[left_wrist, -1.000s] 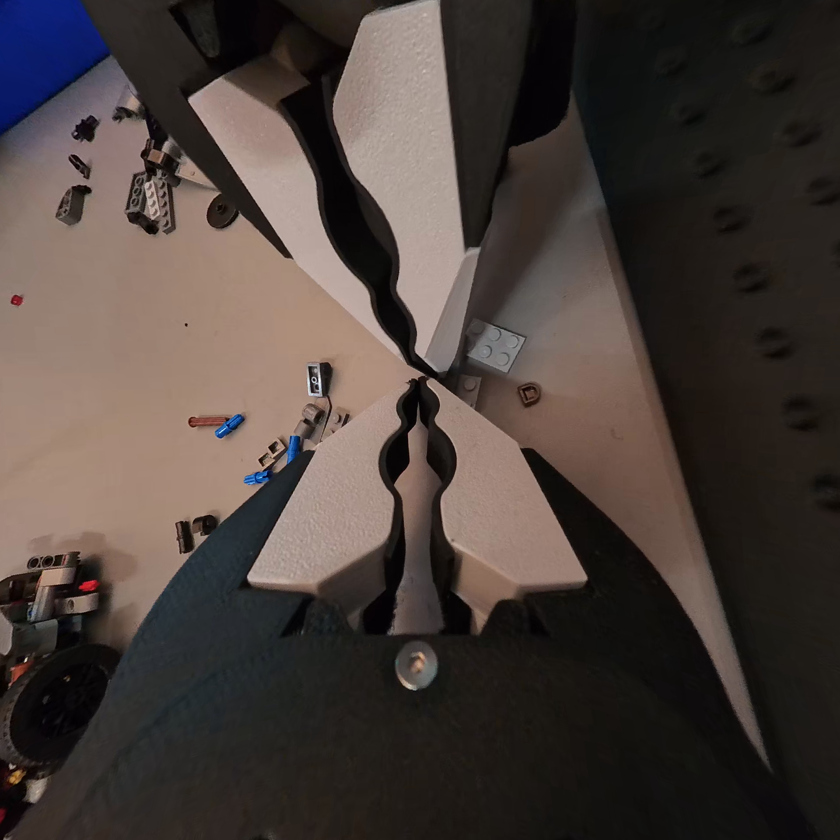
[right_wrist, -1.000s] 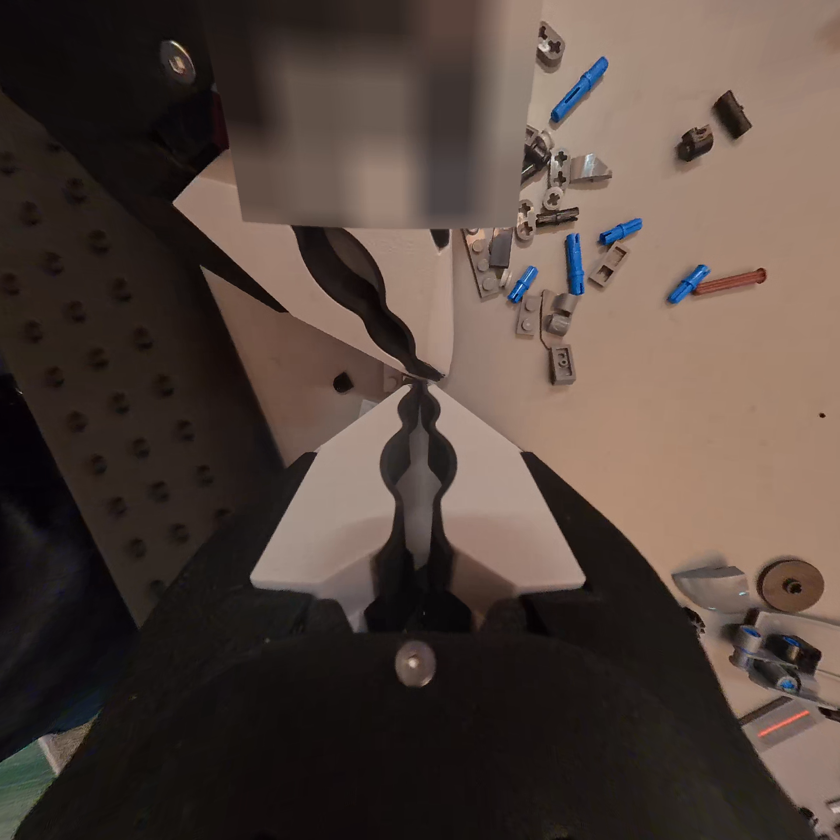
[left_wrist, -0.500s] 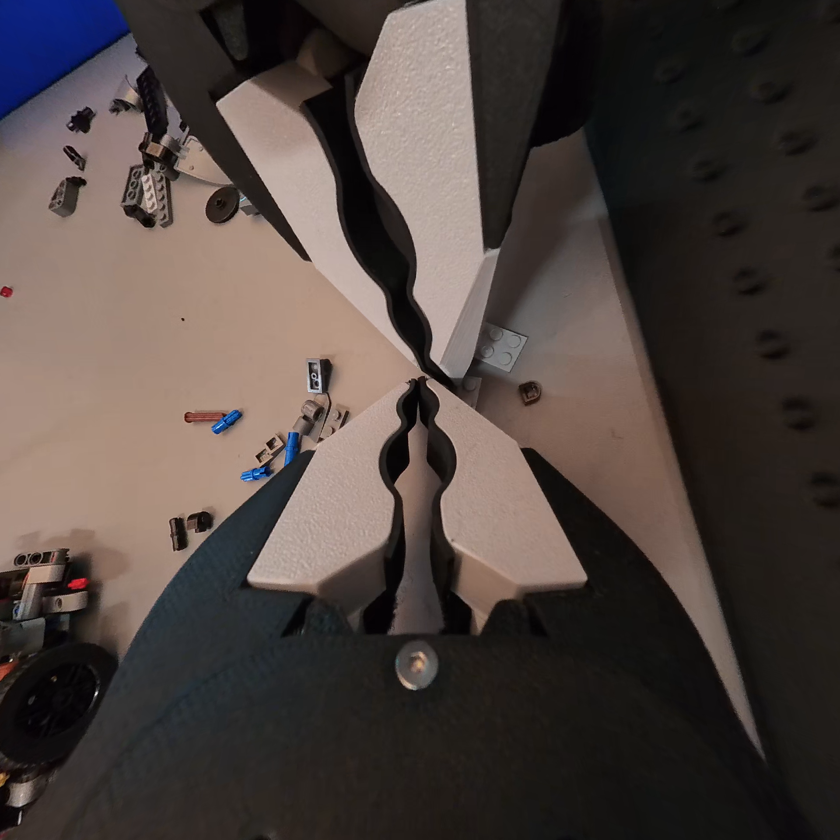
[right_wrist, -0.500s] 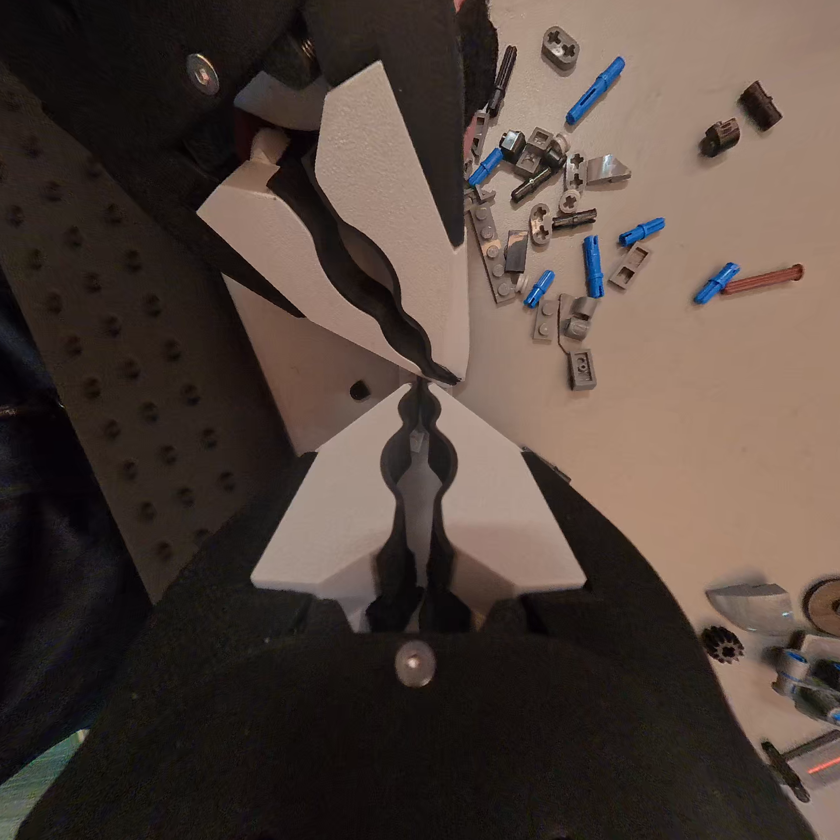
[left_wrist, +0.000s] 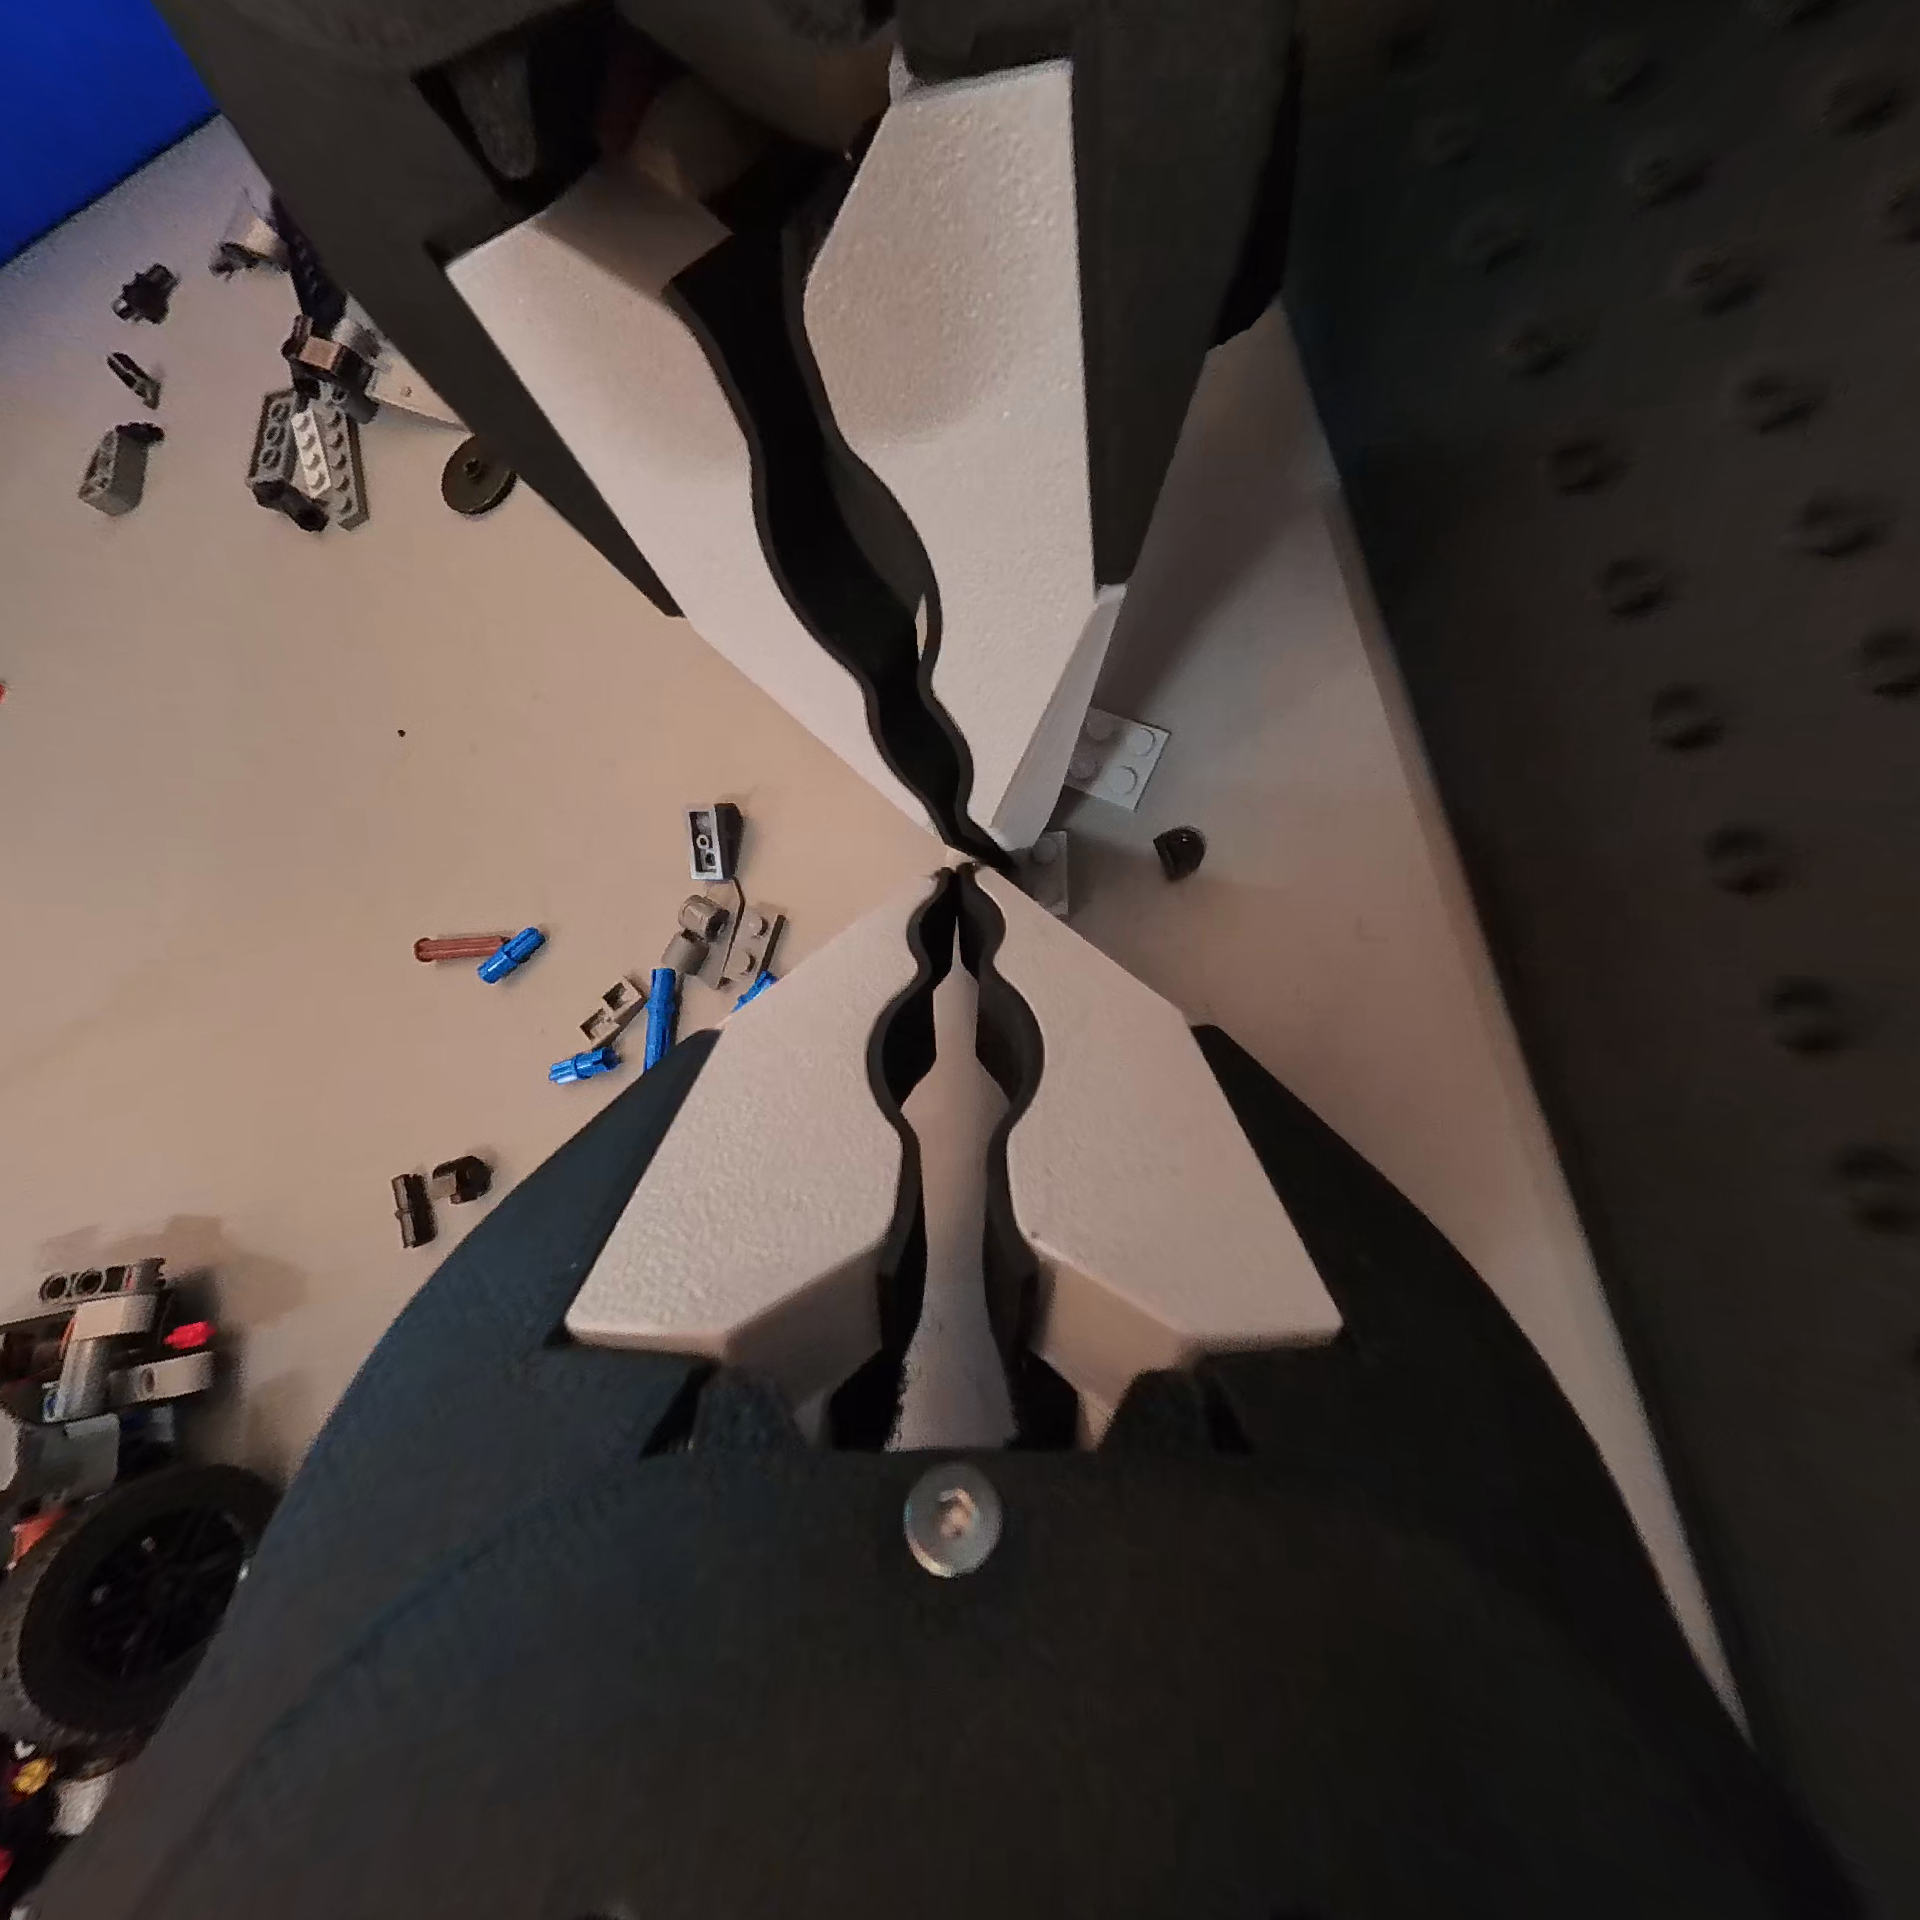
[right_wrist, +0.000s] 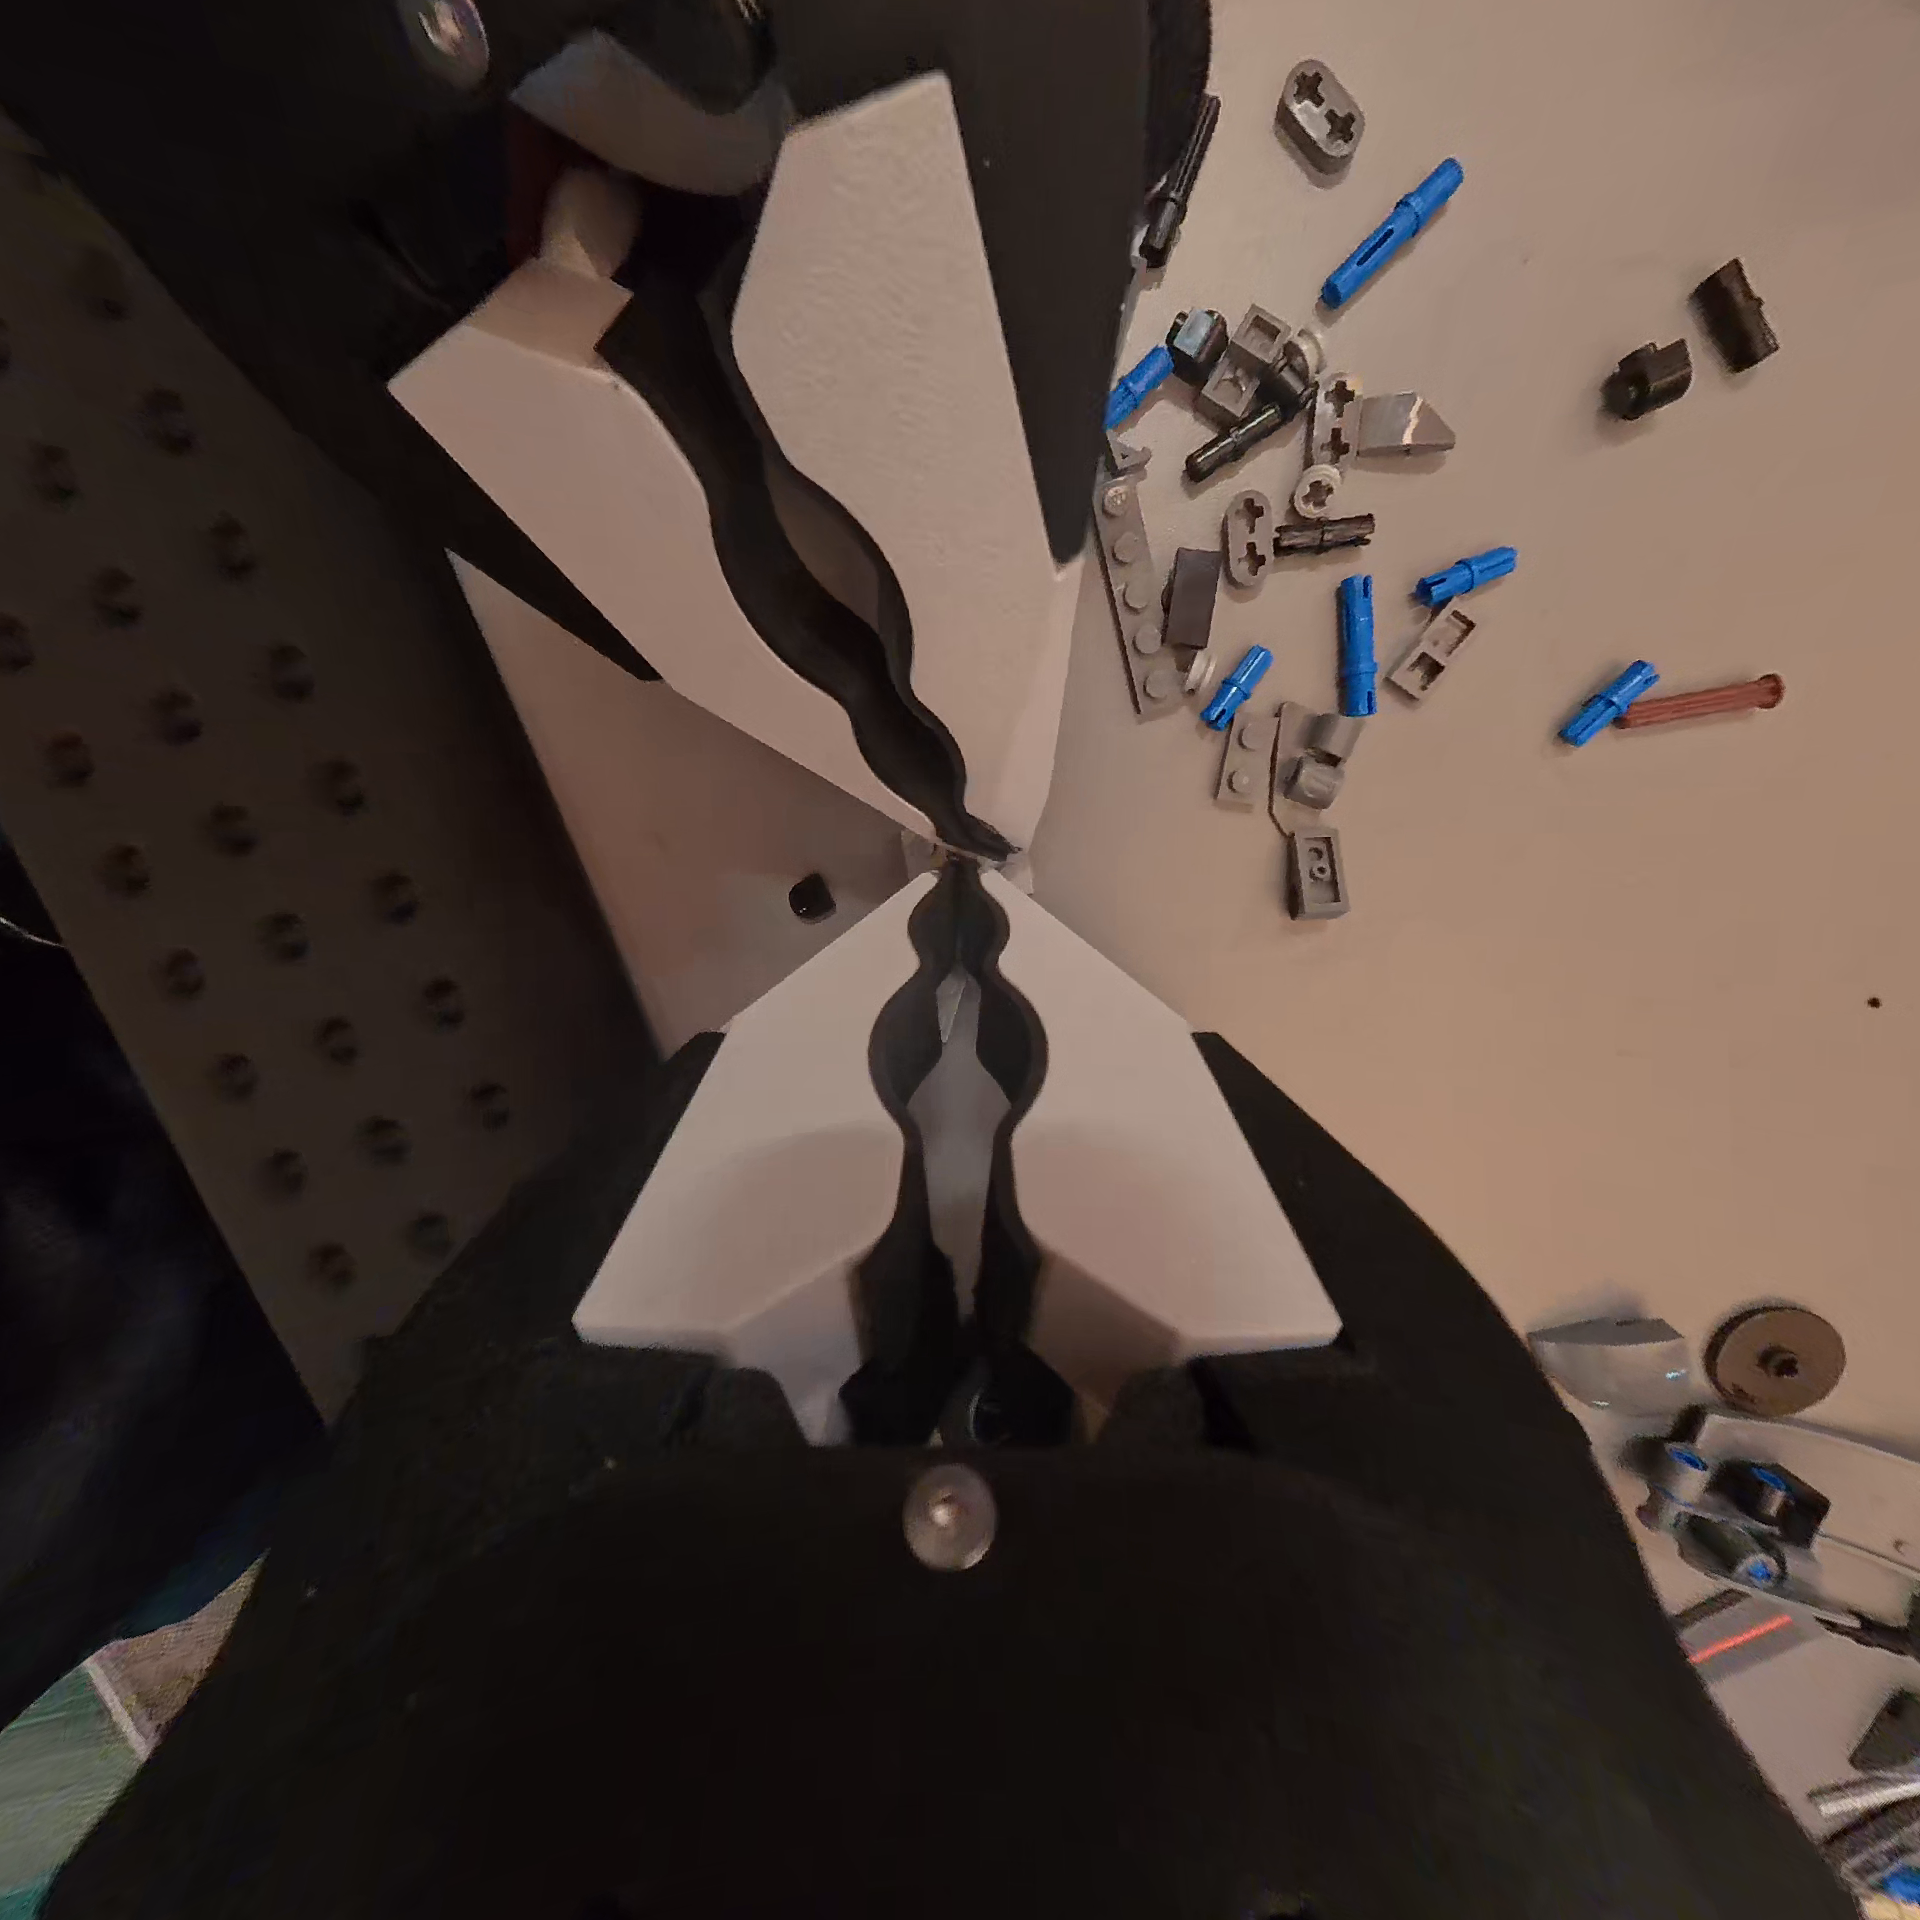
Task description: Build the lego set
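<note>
Tip to tip, my left gripper [left_wrist: 958, 878] and right gripper [right_wrist: 961, 868] meet over the beige table [left_wrist: 312, 727], both pressed together; whether either pinches a piece I cannot tell. Loose lego parts [right_wrist: 1299, 582] lie scattered just beside them; a perforated dark panel [left_wrist: 1662, 727] flanks them.

- left gripper [left_wrist: 958, 878]: white fingers closed, tips pinched together, wavy black pads meeting at the tip
- right gripper [right_wrist: 961, 871]: fingers closed too, tips together
- both grippers point tip to tip, nearly touching; each shows in the other's view, coming in from the top
- cannot tell if either tip pinches anything
</note>
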`<state>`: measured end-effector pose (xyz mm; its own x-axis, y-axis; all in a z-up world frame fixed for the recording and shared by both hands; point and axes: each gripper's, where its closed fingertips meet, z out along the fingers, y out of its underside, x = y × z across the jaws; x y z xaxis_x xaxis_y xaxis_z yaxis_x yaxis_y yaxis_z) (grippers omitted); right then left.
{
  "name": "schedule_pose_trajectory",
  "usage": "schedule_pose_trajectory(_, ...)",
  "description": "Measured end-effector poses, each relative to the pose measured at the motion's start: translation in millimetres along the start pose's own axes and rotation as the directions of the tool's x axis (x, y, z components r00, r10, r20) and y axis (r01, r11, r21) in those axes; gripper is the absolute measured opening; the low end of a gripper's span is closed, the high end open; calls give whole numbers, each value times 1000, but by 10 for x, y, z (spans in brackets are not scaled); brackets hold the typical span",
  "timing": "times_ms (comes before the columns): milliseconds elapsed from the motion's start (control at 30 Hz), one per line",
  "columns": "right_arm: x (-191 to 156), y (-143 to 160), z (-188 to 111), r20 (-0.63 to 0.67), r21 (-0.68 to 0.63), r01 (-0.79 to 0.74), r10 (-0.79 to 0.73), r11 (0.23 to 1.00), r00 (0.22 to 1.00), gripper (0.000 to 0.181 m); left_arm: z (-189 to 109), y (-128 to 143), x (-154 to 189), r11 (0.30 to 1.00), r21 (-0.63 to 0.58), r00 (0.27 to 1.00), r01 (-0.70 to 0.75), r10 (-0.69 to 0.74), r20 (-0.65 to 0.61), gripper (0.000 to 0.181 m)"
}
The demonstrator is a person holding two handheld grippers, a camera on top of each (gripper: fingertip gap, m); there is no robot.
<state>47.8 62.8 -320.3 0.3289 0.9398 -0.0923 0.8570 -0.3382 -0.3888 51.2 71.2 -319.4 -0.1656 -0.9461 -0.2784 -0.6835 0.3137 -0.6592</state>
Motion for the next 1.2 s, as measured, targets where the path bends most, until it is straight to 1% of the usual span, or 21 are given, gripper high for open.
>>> schedule_pose_trajectory(167,-1,-1,-1,12,17,1,-1,1000,1000,0,-9,-8,23,1000,8,1000,-6,6,-12,0)
schedule_pose_trajectory(400,-7,2,14,-11,24,27,-27,999,1000,0,-20,-8,77,997,-4,997,-83,83,1,0)
schedule_pose_trajectory(500,-2,-6,16,4,20,23,-23,1000,1000,0,-21,-8,74,997,-9,997,-73,73,-2,0)
schedule_pose_trajectory(567,39,-27,17,-13,31,30,-29,999,999,0,-27,12,37,999,-3,999,-54,54,1,0)
schedule_pose_trajectory(633,168,-19,-43,-61,41,-8,10,999,998,0,-24,16,18,998,-9,998,-55,55,9,0)
schedule_pose_trajectory(667,171,-24,-92,-50,56,-42,45,998,998,0,-22,14,19,999,-6,999,-52,53,8,0)
schedule_pose_trajectory(733,96,47,-151,-21,34,-85,86,996,996,21,-25,20,8,999,-3,999,-47,47,8,0)
schedule_pose_trajectory(767,67,92,-164,-35,21,-80,81,997,996,25,-24,19,6,999,1,999,-41,41,5,0)
schedule_pose_trajectory(867,-45,161,-150,-51,9,-69,70,998,996,30,-21,1,14,1000,19,1000,-19,19,-19,0)
schedule_pose_trajectory(967,-26,249,-79,-81,-30,-68,65,997,995,27,-66,-64,-16,998,63,1000,9,-8,-22,0)
schedule_pose_trajectory(1033,-24,242,-52,-71,-15,-68,67,998,995,18,-93,-90,-24,996,85,999,39,-36,-33,6)
schedule_pose_trajectory(1100,25,259,-40,-96,-22,-50,48,998,994,17,-93,-91,-3,994,87,997,59,-55,-55,14)
schedule_pose_trajectory(1200,48,268,-48,-97,-30,-54,51,998,994,17,-49,-40,-4,996,52,995,76,-73,-64,34)
